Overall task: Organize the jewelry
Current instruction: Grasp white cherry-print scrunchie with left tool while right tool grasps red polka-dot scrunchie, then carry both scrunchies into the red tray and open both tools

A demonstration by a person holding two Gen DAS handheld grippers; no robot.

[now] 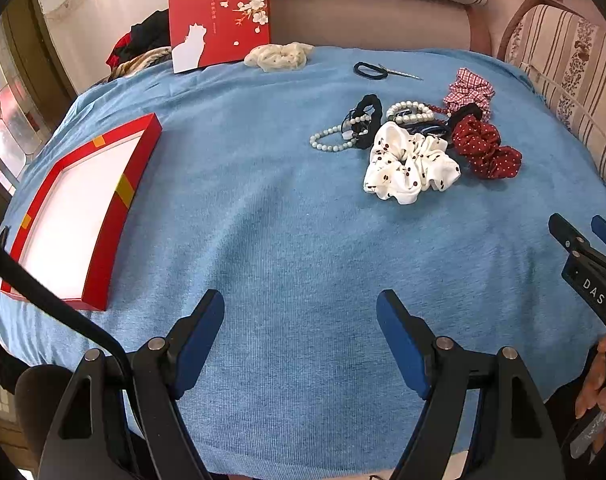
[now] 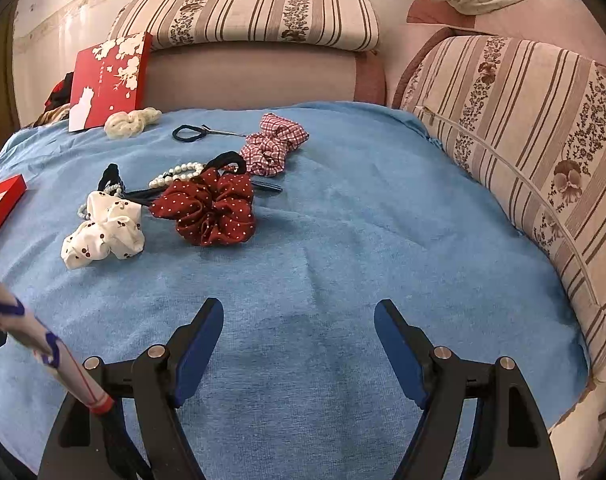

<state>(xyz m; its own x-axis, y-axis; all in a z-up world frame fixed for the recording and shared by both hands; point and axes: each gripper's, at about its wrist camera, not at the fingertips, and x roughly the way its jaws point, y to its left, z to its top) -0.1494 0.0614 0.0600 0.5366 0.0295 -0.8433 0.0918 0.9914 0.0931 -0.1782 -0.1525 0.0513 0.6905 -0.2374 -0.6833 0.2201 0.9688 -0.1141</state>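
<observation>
Looks like nothing has been sorted yet: the red tray (image 1: 91, 216) sits empty off to the left on the blue cloth (image 1: 287, 240), and all the jewelry and hair stuff is bunched up on the far right side. The left gripper (image 1: 301, 320) and the right gripper (image 2: 299, 322) both hover over bare cloth with their jaws spread wide and nothing between them. So the person seems to be at the reach-in stage. Nearest picks for the right side are the dark red scrunchie (image 2: 209, 210) and the white scrunchie (image 2: 103, 232), which are soft and bulky, an easy pinch. The pearl bracelet (image 1: 331, 138) is tangled against a black hair tie (image 1: 369, 118), so that one probably needs a careful pull. Plenty of open cloth between pile and tray for carrying. The striped cushion (image 2: 523, 152) crowds the right edge, and the tray's raised rim needs clearing on the drop.
</observation>
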